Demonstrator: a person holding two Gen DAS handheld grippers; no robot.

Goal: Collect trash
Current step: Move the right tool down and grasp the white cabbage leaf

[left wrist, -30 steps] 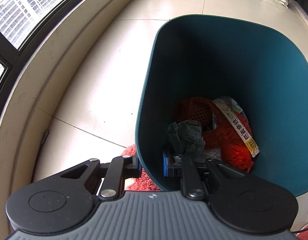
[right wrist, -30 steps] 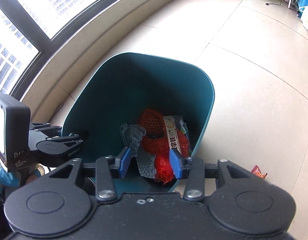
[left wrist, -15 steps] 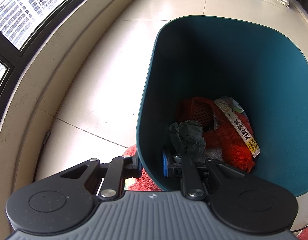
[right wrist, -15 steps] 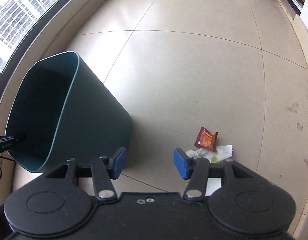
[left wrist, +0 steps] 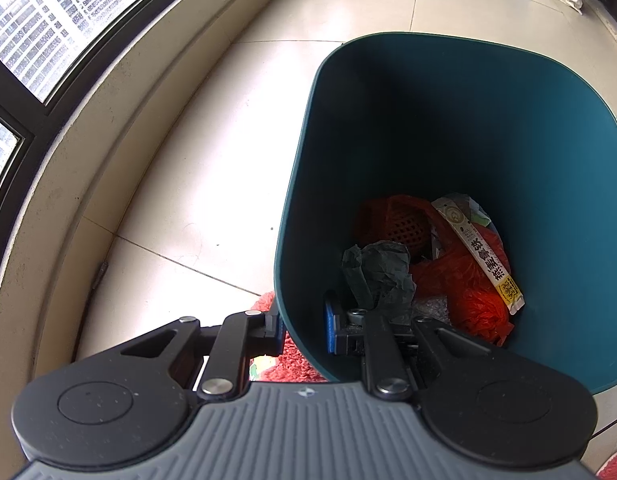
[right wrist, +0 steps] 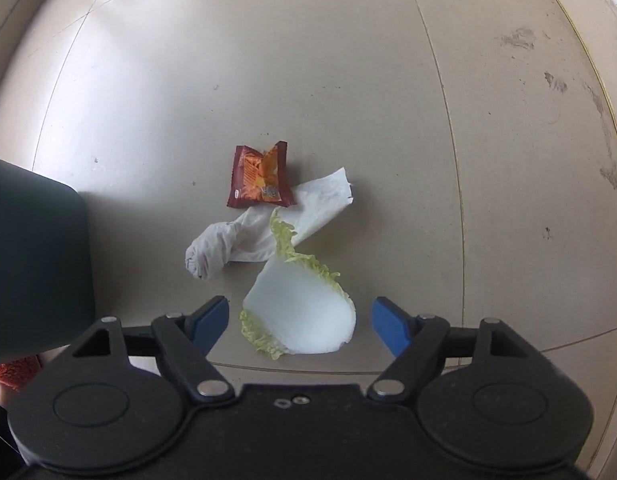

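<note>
A white and green cabbage leaf (right wrist: 304,316) is lying between the right gripper (right wrist: 300,322), whose fingers have just been opening. The left gripper (left wrist: 304,330) is pinching the teal bin (left wrist: 508,128) wall; red bags (left wrist: 464,276) are sitting inside.

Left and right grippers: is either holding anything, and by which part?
The left gripper clamps the teal bin by its near rim. The right gripper holds nothing, jaws just opened around the cabbage leaf.
</note>
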